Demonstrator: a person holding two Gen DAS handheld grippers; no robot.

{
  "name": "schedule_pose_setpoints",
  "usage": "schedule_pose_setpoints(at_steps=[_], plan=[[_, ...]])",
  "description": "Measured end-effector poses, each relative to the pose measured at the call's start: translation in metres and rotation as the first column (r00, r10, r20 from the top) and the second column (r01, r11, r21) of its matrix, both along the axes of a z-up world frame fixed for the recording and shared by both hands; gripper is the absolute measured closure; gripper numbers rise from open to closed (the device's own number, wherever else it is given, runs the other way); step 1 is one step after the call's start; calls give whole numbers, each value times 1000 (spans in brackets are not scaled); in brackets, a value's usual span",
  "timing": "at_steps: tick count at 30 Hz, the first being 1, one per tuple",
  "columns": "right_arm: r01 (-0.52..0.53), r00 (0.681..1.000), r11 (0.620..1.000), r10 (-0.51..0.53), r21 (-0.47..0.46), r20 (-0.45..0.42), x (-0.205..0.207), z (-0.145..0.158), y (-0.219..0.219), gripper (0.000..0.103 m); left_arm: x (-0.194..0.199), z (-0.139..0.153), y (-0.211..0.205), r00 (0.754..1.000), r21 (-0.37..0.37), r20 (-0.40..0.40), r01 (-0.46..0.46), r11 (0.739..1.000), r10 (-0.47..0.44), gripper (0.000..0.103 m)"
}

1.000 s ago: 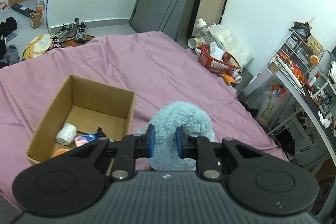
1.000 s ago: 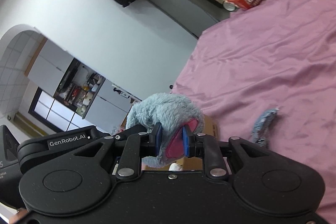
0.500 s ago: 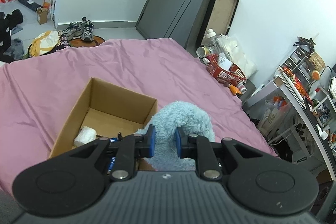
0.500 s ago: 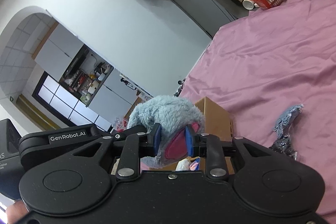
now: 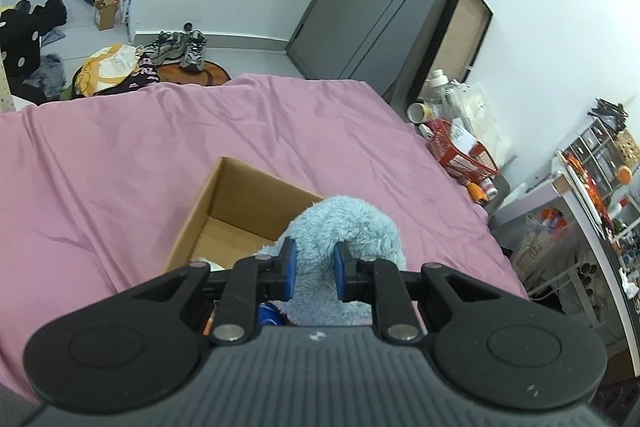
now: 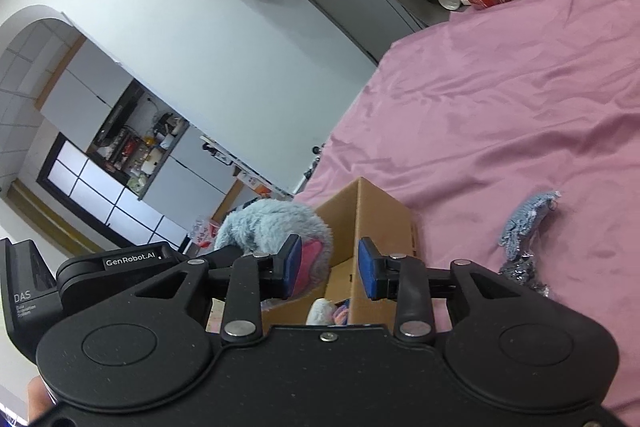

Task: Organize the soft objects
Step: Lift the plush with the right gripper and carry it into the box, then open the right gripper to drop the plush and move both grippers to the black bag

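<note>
Left wrist view: left gripper [image 5: 313, 269] clamps fluffy light-blue plush toy [image 5: 352, 227] above open brown cardboard box [image 5: 224, 215]. Right gripper [image 6: 329, 269] fingers stand apart, holding nothing.

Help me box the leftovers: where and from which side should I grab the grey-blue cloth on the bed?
Pinch the grey-blue cloth at its bunched middle, from above, across its narrow width: it lies long and flat on the sheet, only those folds standing proud.
</note>
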State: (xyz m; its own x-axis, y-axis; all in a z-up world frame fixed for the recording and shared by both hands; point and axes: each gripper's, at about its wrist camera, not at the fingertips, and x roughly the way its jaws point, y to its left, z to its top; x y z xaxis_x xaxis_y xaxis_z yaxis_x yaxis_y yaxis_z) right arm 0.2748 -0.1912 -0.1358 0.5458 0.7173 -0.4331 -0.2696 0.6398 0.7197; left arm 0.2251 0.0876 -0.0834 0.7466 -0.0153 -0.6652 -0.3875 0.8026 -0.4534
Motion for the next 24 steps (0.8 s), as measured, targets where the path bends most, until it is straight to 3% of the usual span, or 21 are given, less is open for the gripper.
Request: schedule_pose_setpoints(at_steps=[8,15,24], plan=[[45,998,998,-47,-36,-46,10,-8,-6,69,16,-12,16,999,2,-21,-38,999,38,85],[50,996,998,-54,-48,-77,18,-12,-8,47,29,-21,22,995,39,-81,-59,998,62,82],[95,990,993,-102,-73,-101,23,-9,-21,34,24,-16,18,992,68,-105,-60,996,67,64]])
